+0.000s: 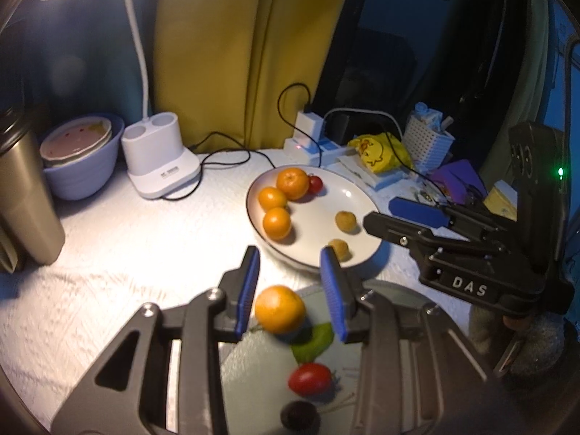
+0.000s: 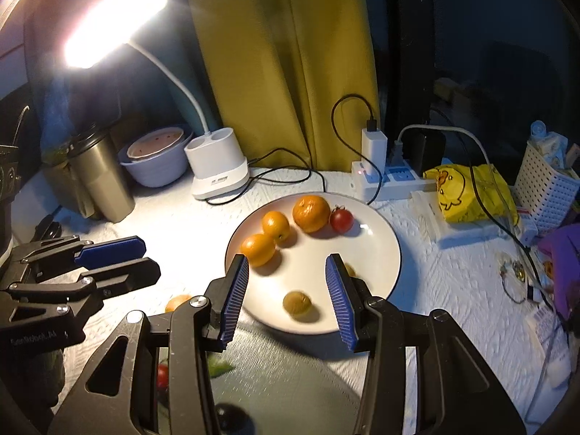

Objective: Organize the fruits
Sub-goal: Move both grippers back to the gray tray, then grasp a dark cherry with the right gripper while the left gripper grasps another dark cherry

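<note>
A white plate [image 1: 326, 195] [image 2: 362, 253] holds three oranges [image 1: 276, 223] [image 2: 258, 249], a cherry tomato [image 1: 315, 183] [image 2: 341, 219] and two brownish longans [image 1: 345, 221] [image 2: 296, 303]. Nearer me, a grey plate [image 1: 253, 369] [image 2: 290, 369] carries one orange [image 1: 280, 309] [image 2: 177, 301], a green leaf [image 1: 315, 342], a red tomato [image 1: 310, 378] and a dark fruit [image 1: 300, 417]. My left gripper [image 1: 290, 257] [image 2: 150, 258] hangs open above that orange, gripping nothing. My right gripper [image 2: 286, 261] [image 1: 378, 214] stands open over the white plate's near rim, empty.
At the back stand a white lamp base [image 1: 159, 159], a bowl [image 1: 79, 159] and a steel tumbler [image 1: 25, 195]. A power strip [image 2: 384, 177] with cables, a yellow bag [image 2: 467, 192] and a white basket [image 2: 543, 188] crowd the right.
</note>
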Demonstrator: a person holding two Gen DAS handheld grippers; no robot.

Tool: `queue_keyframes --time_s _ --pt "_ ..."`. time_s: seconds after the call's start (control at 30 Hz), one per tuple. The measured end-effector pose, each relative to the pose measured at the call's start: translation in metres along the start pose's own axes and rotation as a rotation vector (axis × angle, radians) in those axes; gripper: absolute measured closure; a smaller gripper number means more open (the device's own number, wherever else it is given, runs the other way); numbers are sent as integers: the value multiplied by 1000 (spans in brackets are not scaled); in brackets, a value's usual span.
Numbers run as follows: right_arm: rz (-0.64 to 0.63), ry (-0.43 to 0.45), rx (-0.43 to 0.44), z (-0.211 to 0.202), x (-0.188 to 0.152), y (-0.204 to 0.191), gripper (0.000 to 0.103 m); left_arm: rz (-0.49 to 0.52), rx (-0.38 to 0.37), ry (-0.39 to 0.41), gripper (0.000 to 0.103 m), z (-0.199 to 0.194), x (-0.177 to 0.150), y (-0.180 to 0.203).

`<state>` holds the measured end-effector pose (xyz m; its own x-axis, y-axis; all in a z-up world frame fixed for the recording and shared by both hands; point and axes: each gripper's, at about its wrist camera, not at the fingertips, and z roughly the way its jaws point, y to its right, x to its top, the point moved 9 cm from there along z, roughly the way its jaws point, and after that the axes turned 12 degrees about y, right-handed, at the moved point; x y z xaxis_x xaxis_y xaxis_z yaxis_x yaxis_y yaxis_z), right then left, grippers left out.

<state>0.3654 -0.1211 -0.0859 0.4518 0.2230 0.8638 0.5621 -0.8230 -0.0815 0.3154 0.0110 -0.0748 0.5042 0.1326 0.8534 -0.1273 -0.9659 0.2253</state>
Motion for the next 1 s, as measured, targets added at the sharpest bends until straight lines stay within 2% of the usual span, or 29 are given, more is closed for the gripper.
queue_keyframes --time_s 0.63,1.0 --pt "14 -60 14 -38 -57 -17 57 -35 12 -19 67 -37 -50 5" --pt "11 -113 11 -47 -90 -18 57 -54 -2 -74 67 -47 -91 5"
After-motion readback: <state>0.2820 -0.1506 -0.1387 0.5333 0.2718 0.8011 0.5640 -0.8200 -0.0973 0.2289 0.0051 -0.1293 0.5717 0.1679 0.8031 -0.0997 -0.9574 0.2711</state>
